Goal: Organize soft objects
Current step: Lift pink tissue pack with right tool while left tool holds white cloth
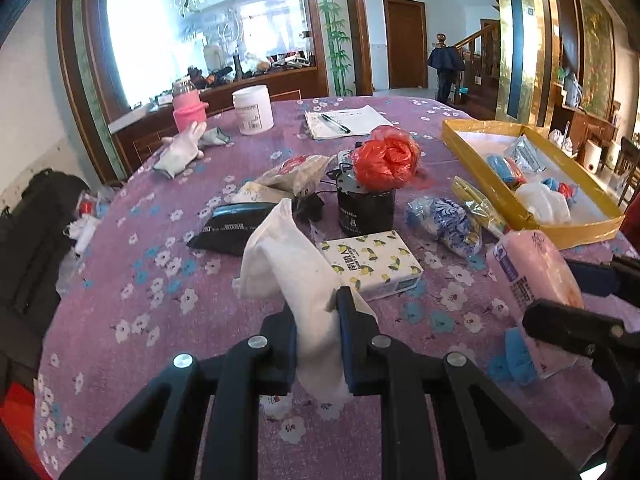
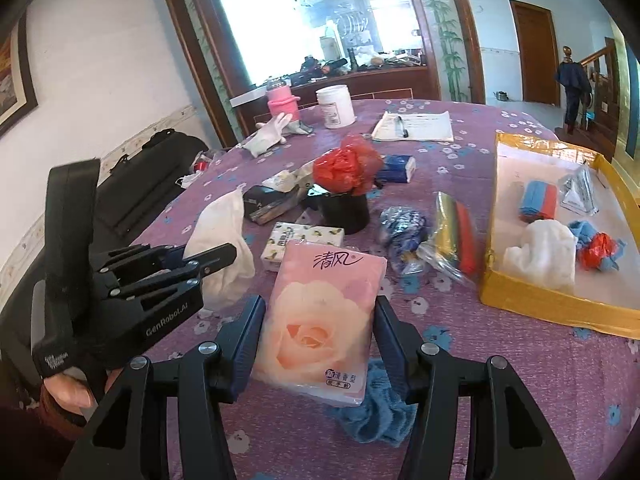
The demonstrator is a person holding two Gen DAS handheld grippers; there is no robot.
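Left wrist view: left gripper [image 1: 316,320] clamped tight on white cloth pouch [image 1: 288,264], raised above floral tablecloth [image 1: 160,320].
Right wrist view: right gripper [image 2: 320,344] part-open, pads gripping pink tissue pack [image 2: 320,320].
Yellow tray [image 2: 560,308]: right of pack.

A canister [image 2: 345,210] stands mid-table [image 2: 500,380], a bag [image 2: 347,170] on it, jar [image 2: 335,106] behind, open box [image 2: 560,304] at right.

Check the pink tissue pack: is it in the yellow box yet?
Out. The pink tissue pack is clamped in the right gripper, short of the yellow box.
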